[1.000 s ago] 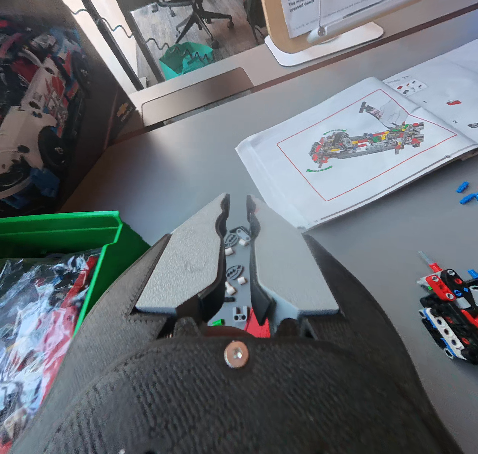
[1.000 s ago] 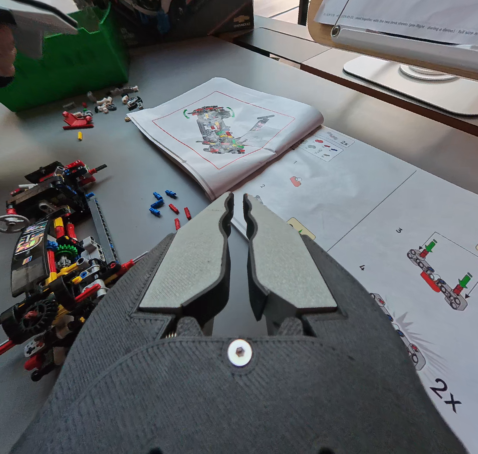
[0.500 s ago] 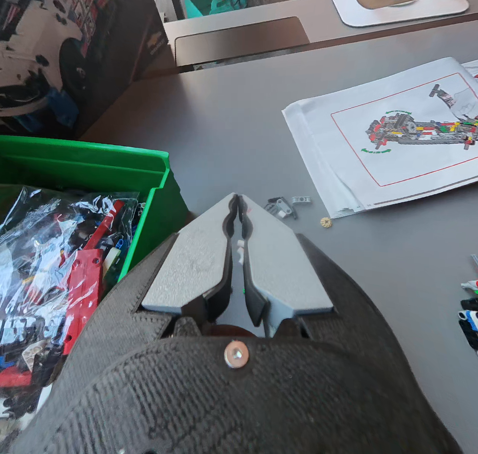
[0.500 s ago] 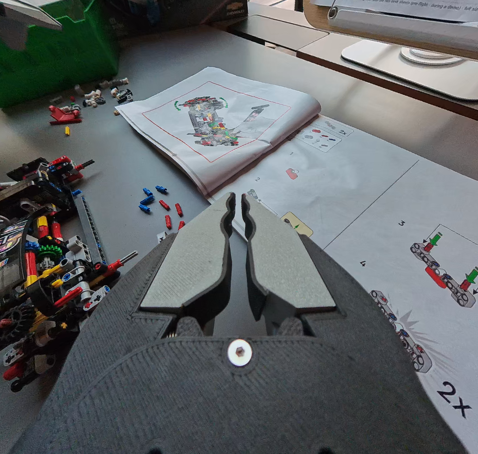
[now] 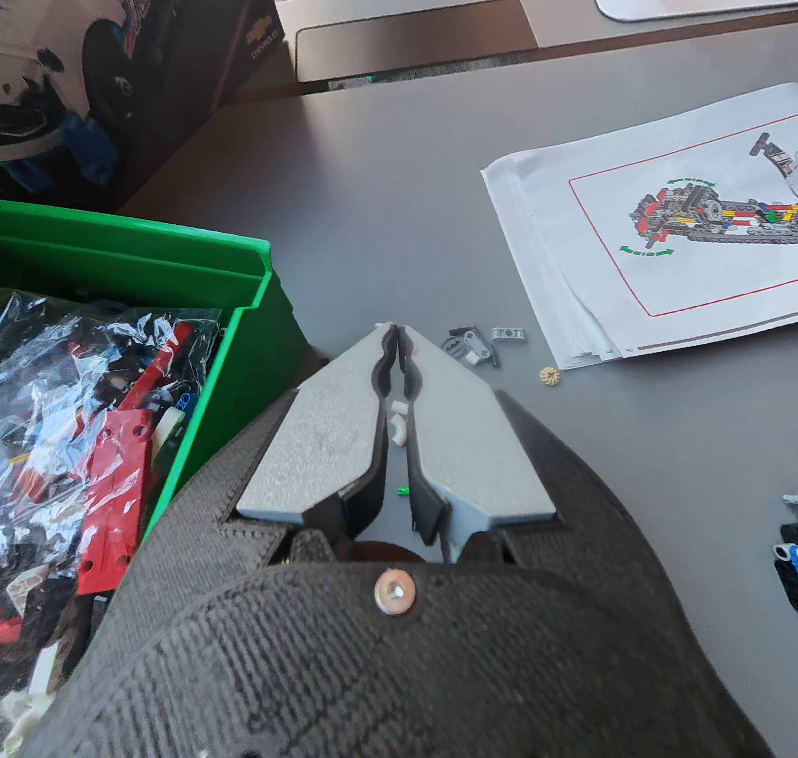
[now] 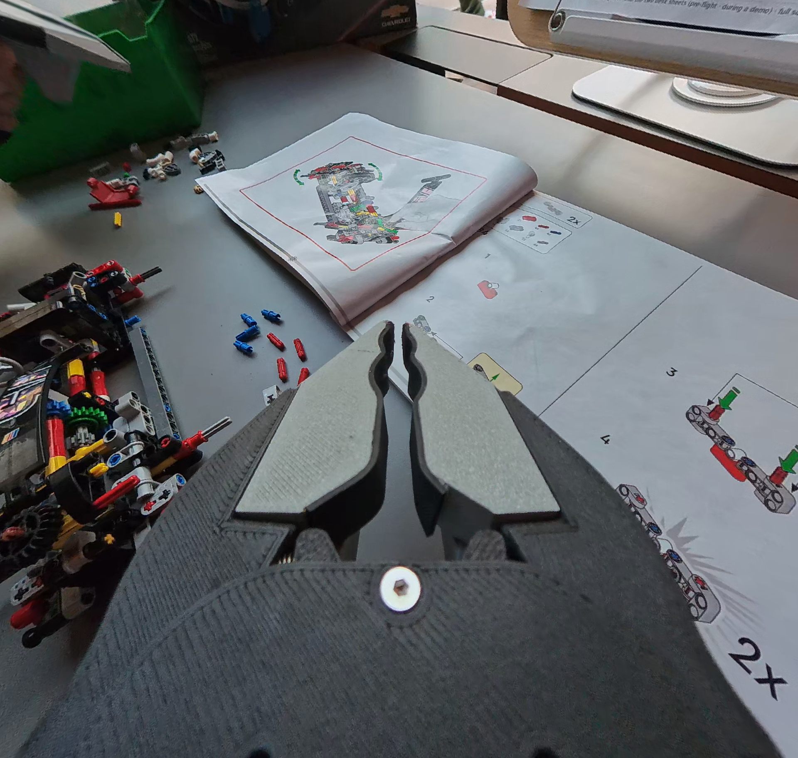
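Note:
My left gripper [image 5: 395, 332] hovers over the grey table beside the green bin [image 5: 254, 279], its fingertips pressed together. Small white pieces [image 5: 399, 417] and a green pin [image 5: 402, 491] lie on the table below, seen between the fingers. Loose grey pieces [image 5: 473, 344] and a tan gear [image 5: 549, 376] lie just right of the tips. My right gripper [image 6: 398, 330] is closed to a thin slit with nothing in it, above the edge of a printed instruction sheet [image 6: 604, 327]. Blue pins [image 6: 248, 333] and red pins [image 6: 280, 348] lie to its left. The left gripper also shows in the right wrist view [image 6: 64, 42].
The bin holds clear bags of pieces [image 5: 86, 413]. An open booklet [image 6: 367, 202] lies mid-table. A partly built model [image 6: 73, 413] sits at the left. A dark box with a car picture [image 5: 86, 68] stands behind the bin. A monitor stand [image 6: 691, 102] is at the back right. My right fingertips sit around 45 centimeters from my left ones. The tan gear [image 5: 549, 376] is about 12 centimeters from my left fingertips.
My left gripper shut its small gap over the loose pieces and moved left toward the bin. My right gripper's jaws narrowed slightly and it barely moved.

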The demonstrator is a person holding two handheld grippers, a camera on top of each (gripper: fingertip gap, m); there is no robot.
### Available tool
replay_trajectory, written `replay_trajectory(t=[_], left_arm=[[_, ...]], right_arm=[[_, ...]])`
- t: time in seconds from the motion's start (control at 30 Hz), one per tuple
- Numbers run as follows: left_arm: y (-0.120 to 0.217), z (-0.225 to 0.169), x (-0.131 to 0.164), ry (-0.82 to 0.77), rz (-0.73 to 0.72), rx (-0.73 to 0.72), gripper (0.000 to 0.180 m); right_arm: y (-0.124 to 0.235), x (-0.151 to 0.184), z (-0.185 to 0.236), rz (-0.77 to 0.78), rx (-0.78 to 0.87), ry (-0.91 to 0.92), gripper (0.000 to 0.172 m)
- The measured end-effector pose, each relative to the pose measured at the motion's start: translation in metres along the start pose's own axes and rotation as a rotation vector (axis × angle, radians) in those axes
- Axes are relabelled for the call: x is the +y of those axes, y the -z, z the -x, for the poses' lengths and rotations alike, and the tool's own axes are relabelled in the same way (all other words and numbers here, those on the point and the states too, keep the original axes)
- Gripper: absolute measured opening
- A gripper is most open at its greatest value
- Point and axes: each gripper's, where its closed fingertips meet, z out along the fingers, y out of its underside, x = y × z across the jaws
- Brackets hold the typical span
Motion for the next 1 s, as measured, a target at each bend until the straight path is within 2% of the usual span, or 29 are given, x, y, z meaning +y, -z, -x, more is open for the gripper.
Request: replay_trajectory(t=[0.17,0.33,0.43,0.53,0.8,1.0], left_arm=[[0.004,0.006,-0.002,0.035,-0.018,0.010,0.000],[0.007,0.015,0.003,0.001,0.008,-0.017,0.000],[0.005,0.019,0.009,-0.014,0.031,-0.023,0.006],[-0.004,0.018,0.018,-0.007,0.061,-0.001,0.013],[-0.043,0.033,0.064,0.036,0.197,-0.002,0.014],[-0.050,0.034,0.064,-0.006,0.177,-0.022,0.015]], right_arm=[[0.000,0.000,0.000,-0.001,0.001,0.002,0.000],[0.000,0.000,0.000,-0.002,0.000,-0.001,0.000],[0.000,0.000,0.000,-0.002,0.001,0.000,0.000],[0.000,0.000,0.000,0.001,0.002,0.001,0.000],[0.000,0.000,0.000,0.000,0.002,0.002,0.000],[0.000,0.000,0.001,0.002,0.001,0.006,0.000]])
